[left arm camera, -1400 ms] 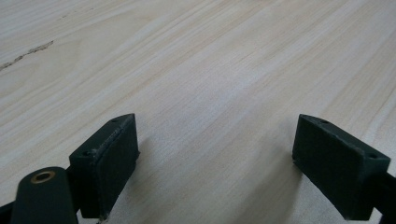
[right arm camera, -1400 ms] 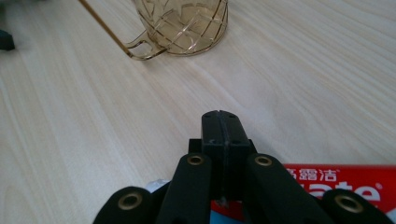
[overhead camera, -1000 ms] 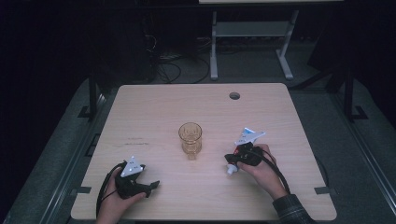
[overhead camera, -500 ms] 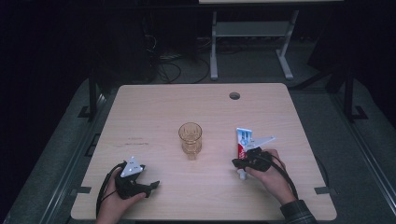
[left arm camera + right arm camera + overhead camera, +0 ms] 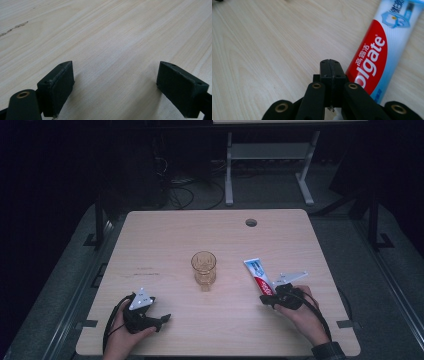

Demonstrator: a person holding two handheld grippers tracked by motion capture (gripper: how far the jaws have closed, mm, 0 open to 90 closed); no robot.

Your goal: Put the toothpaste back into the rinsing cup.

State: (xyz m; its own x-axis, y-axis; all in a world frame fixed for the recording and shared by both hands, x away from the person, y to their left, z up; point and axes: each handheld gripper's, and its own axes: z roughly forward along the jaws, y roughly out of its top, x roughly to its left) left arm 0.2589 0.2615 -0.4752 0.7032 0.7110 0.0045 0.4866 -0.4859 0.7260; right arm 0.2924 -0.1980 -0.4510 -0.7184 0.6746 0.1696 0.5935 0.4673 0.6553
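Observation:
A red, white and blue Colgate toothpaste tube (image 5: 257, 274) lies flat on the wooden table (image 5: 165, 235), right of the middle. My right gripper (image 5: 263, 299) sits at its near end. In the right gripper view its jaws (image 5: 331, 67) are shut pad to pad with nothing between them, and the tube (image 5: 382, 42) lies right beside them. An empty amber glass (image 5: 203, 267) stands upright at the table's centre. My left gripper (image 5: 164, 318) rests at the near left; its jaws (image 5: 115, 75) stand wide open over bare wood.
A round cable hole (image 5: 251, 222) is set in the table's far side. A white metal frame (image 5: 265, 155) stands on the dark floor behind the table. Both hands come in from the near edge.
My right hand has slid to the right and a little nearer me. The toothpaste tube has shifted with it and now lies flat, pointing away to the left. The left gripper has kept still.

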